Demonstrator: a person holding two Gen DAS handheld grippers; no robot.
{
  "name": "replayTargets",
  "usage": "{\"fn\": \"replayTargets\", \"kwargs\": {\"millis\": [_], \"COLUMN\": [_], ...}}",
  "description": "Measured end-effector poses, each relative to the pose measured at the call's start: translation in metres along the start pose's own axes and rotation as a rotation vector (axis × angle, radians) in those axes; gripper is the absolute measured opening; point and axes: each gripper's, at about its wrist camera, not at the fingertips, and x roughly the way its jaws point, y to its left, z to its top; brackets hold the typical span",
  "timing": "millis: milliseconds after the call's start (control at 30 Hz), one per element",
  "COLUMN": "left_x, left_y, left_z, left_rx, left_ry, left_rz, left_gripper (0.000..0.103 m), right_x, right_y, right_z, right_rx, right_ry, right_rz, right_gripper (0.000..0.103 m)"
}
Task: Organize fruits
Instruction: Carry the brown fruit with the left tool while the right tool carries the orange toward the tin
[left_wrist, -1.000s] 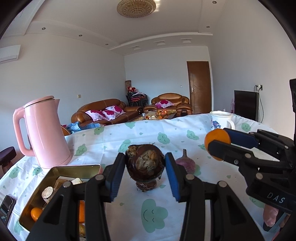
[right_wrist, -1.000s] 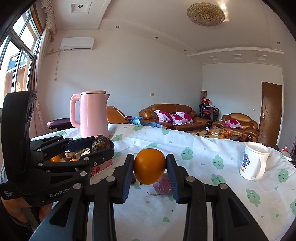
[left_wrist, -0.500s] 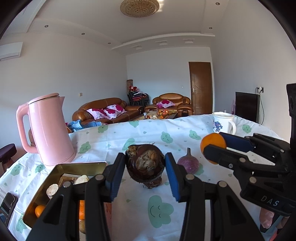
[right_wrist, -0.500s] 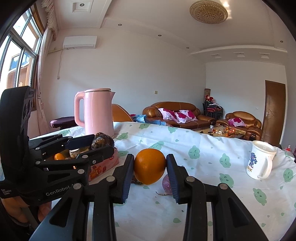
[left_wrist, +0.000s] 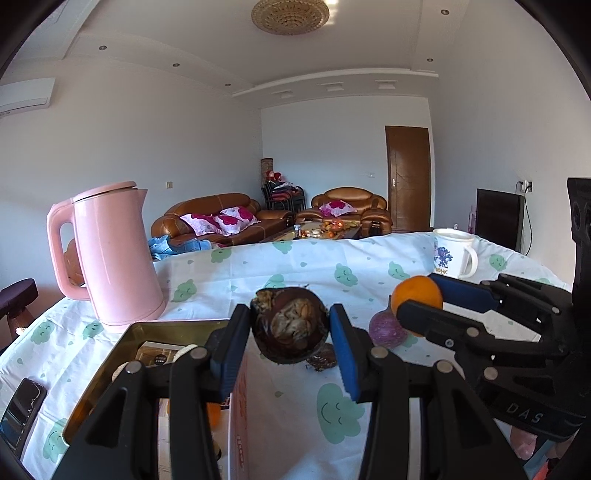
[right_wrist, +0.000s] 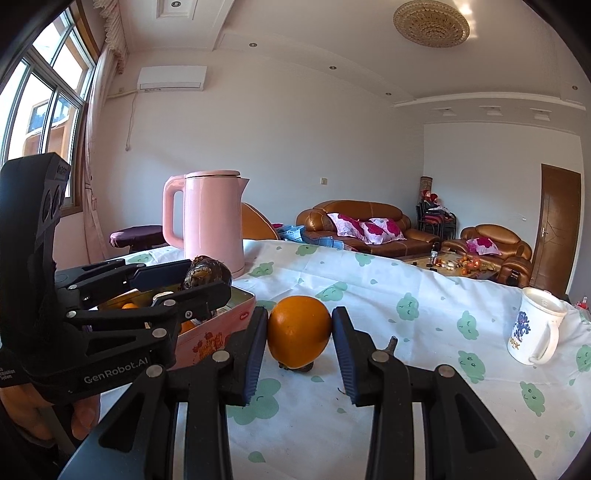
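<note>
The left gripper (left_wrist: 290, 332) pinches a dark, cracked fruit (left_wrist: 289, 328) between its blue pads, holding it in the air just past the near rim of the tin (left_wrist: 122, 343). In the right wrist view the same fruit (right_wrist: 207, 275) hangs over the tin (right_wrist: 236, 314), whose pink side carries red print too small to read. The left gripper's black body (right_wrist: 92, 332) bears the white lettering "GenRobot.AI". The right gripper (right_wrist: 299, 332) is clamped on an orange (right_wrist: 299, 332), raised above the tablecloth (right_wrist: 424, 332) to the right of the tin; its black body (left_wrist: 517, 373) shows the letters "DAS" in the left wrist view, with the orange (left_wrist: 417, 295) at its tip. Inside the tin lie small orange fruits (right_wrist: 129, 305) and pale pieces that cannot be identified. On the cloth, below and between the grippers, rest a purple bulb (left_wrist: 386, 328) and a small brown husk (left_wrist: 323, 360). A pink kettle (left_wrist: 114, 254) stands behind the tin. A white mug (left_wrist: 452, 253) with a blue figure and letters ending in "HK" sits well to the right. A dark phone (left_wrist: 22, 410) lies at the table's left edge.
</note>
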Motion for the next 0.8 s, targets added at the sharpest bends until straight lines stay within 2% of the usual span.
{"fn": "replayTargets", "kwargs": {"millis": [800], "left_x": [-0.016], "left_y": [0.062], "left_z": [-0.008], "left_rx": [-0.082], "left_ry": [0.023], "left_rz": [0.087], "left_gripper": [0.046], "right_x": [0.032], "right_y": [0.054], "right_z": [0.020], "right_rx": [-0.089], "right_ry": [0.019], "right_rz": [0.091], "right_gripper": [0.038]}}
